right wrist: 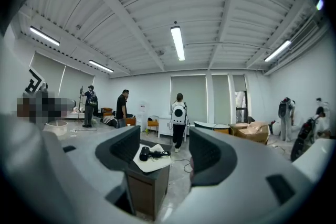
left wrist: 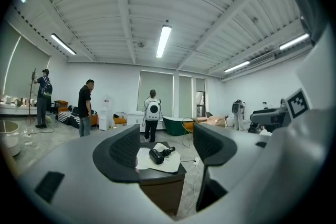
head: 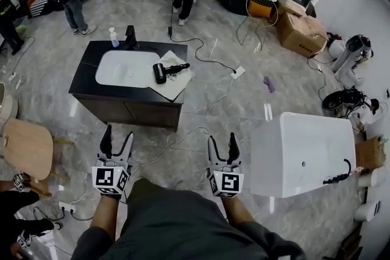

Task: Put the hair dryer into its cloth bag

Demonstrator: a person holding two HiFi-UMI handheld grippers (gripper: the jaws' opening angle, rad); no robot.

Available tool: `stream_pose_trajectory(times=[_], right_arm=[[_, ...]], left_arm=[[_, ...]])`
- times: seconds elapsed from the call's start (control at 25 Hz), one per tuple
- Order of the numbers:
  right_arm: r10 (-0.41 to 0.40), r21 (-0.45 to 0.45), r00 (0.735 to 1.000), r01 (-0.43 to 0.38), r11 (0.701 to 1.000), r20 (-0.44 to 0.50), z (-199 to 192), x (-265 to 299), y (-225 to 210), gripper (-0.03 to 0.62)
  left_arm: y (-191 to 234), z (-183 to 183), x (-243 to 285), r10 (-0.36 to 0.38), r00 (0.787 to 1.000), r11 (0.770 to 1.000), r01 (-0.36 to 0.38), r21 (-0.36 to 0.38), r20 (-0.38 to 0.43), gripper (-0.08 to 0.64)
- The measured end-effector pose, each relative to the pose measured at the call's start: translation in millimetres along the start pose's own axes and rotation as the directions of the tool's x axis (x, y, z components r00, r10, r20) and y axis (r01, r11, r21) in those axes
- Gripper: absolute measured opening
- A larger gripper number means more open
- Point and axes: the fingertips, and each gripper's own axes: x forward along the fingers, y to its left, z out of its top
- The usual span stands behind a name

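On cloth bag (head: 175, 87), hair dryer (head: 168, 70) lengthwise left-right, handle rightward.

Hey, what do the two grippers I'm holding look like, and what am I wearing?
The left gripper and right gripper match: two curved dark fingers, ribbed inside, on a pale grey body, plus a white cube with black square markers. You're wearing a dark grey-green top.

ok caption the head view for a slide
The hair dryer lies on its cloth bag on the vanity; left claw and right claw open.
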Motion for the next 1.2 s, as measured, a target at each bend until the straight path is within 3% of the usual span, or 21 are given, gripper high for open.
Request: stream_pose_trajectory(times=[0.48,0.8,1.2], right_arm=[[0.034,-0.012,0.999,-0.034,0.999,-0.012,-12,35,-23,0.278],[-0.01,-0.025,0.999,0.009,1.0,-0.038,-12,97,-17,0.278],[-0.063,-0.038,0.996,0.061,0.997,-0.064,-6,218,4,0.278]], left_arm=[[-5,-13,35,0.021,1.0,1.0,-0.021,-0.002,-0.001,0.316],[31,-17,108,-0.031,0.999,0.999,0.031,-0.027,-0.015,0.314],[104,-22,214,-0.095,0.994,0.994,0.092,-0.054,-0.054,0.313]])
